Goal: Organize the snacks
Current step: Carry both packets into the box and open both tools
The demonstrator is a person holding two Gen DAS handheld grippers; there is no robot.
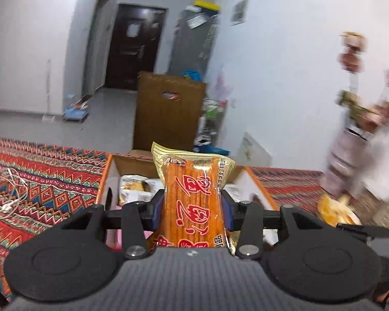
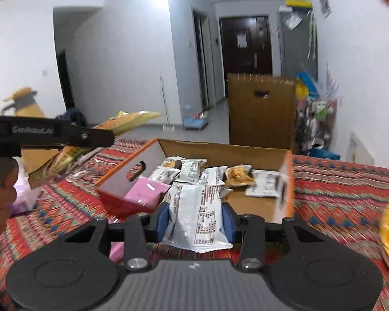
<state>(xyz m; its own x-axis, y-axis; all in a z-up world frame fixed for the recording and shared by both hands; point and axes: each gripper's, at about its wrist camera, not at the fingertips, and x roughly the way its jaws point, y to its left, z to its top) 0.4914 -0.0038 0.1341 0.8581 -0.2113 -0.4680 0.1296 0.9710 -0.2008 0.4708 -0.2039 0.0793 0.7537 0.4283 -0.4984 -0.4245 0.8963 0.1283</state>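
A: Left view: my left gripper (image 1: 193, 208) is clamped on an orange stick-snack packet (image 1: 193, 194), above the open cardboard box (image 1: 105, 181).

B: Right view?

A: My right gripper (image 2: 194, 220) pinches a white foil packet (image 2: 194, 217) at the box's near edge. Several packets already lie boxed; these two remain, I'd judge.

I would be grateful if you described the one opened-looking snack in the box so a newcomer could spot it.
On the patterned cloth stands an open cardboard box. Toward its far right lies a small packet showing golden-brown food; the packets around it are white with dark print.
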